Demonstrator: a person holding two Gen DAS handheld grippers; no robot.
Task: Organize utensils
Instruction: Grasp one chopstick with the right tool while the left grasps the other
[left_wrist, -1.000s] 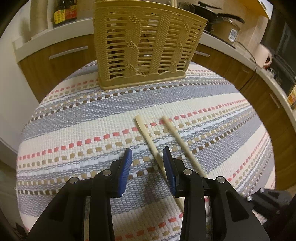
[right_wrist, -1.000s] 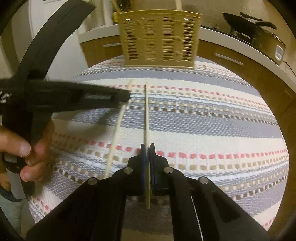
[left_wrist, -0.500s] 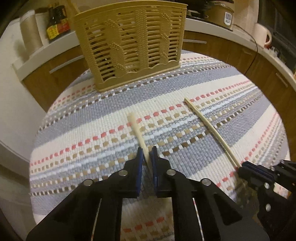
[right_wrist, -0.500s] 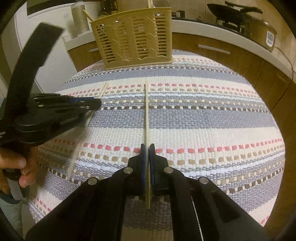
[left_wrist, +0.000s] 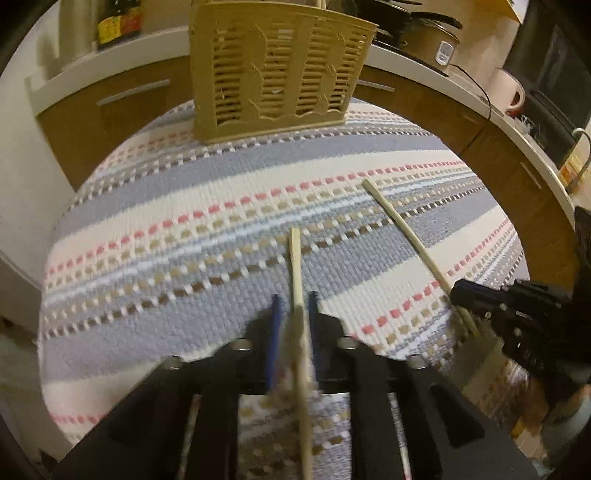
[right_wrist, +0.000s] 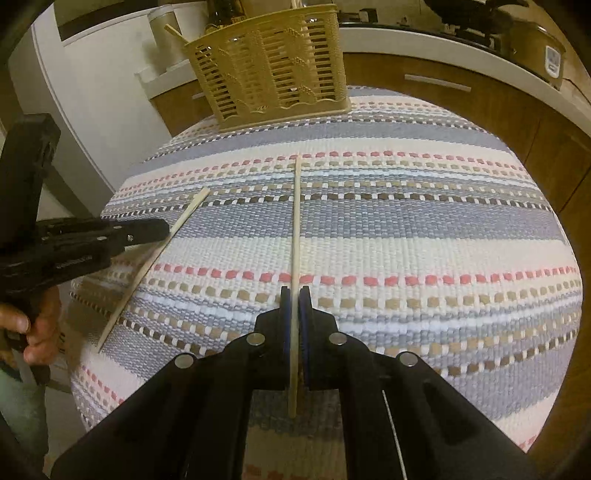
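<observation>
Left wrist view: two chopsticks and one utensil basket (left_wrist: 280, 74) are in sight. The left gripper (left_wrist: 293, 314) has its blue pads close around the near chopstick (left_wrist: 296, 266), though a slim gap shows at the left pad and blur hides the contact, so I cannot tell whether it clamps. That stick points toward 12 o'clock, above the striped cloth (left_wrist: 147, 229). Half a second ago the stick leaned toward 11 and the basket filled more of the view. The second chopstick (left_wrist: 402, 236) runs from 1 o'clock down to 4 o'clock, its lower end at the right gripper (left_wrist: 458, 293). The basket stands at 12 o'clock on the cloth's far edge; a bottle (left_wrist: 118, 18) at 11 and a cooker (left_wrist: 432, 44) at 1 sit on the counter behind.

Right wrist view: again two chopsticks, one basket (right_wrist: 269, 70). The right gripper (right_wrist: 295, 306) is pressed tight on its chopstick (right_wrist: 295, 229), aimed at 12 o'clock. Compared with the earlier frame, the basket sits farther off. At 9 o'clock the left gripper (right_wrist: 162, 230) carries the other chopstick (right_wrist: 162, 254), slanting from 11 to 8, with the person's hand (right_wrist: 33, 325) behind.
</observation>
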